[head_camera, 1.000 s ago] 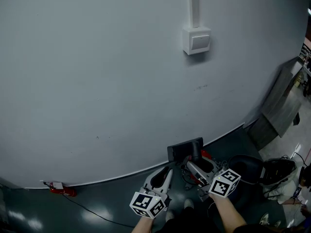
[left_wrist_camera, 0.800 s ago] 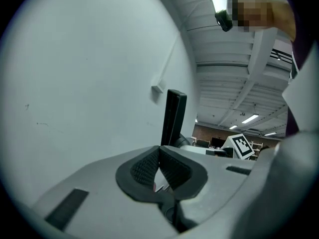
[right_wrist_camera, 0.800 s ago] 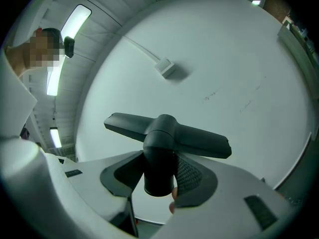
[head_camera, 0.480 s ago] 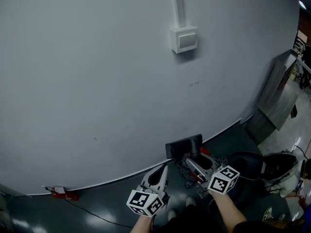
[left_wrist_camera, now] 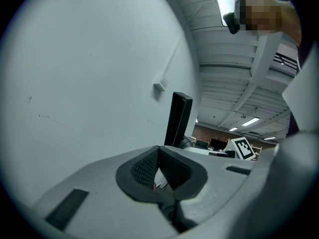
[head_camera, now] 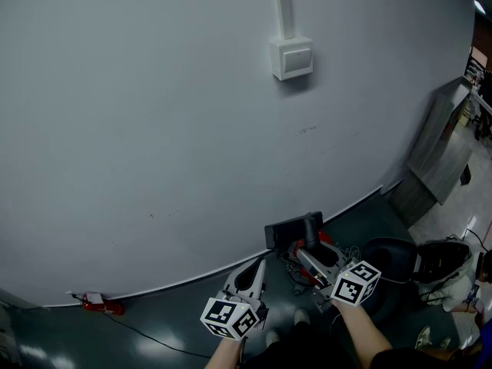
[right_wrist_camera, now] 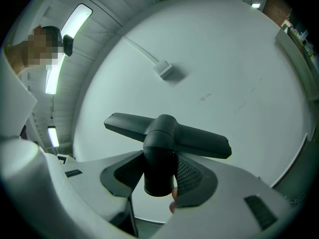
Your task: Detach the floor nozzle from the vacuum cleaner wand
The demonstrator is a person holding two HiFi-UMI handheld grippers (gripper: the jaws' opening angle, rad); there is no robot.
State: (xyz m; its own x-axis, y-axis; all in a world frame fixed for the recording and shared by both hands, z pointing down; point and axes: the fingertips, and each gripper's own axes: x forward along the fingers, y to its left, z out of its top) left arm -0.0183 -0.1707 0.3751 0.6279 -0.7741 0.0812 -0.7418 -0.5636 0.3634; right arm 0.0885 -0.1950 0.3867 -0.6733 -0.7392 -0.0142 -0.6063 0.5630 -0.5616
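The black floor nozzle (head_camera: 293,231) is held up in front of the grey wall. Its round neck (right_wrist_camera: 159,166) sits between the jaws of my right gripper (right_wrist_camera: 159,172), which is shut on it; the neck's lower end hangs free, with no wand in it. The nozzle's wide head (right_wrist_camera: 199,139) spreads out above the jaws. My left gripper (head_camera: 256,269) is to the left of the nozzle, apart from it. Its pads (left_wrist_camera: 149,166) meet with nothing between them. From the left gripper view the nozzle (left_wrist_camera: 179,118) shows edge-on.
Red vacuum parts (head_camera: 326,244) and loose cables lie on the dark floor under the right gripper. A black rounded object (head_camera: 389,257) sits to the right, a grey cabinet (head_camera: 434,167) beyond it. A switch box (head_camera: 291,58) is on the wall (head_camera: 154,129). A red item (head_camera: 100,307) lies at the wall's foot.
The left gripper's jaws, a little apart a second ago, have closed on nothing. The right gripper still holds the nozzle in about the same place.
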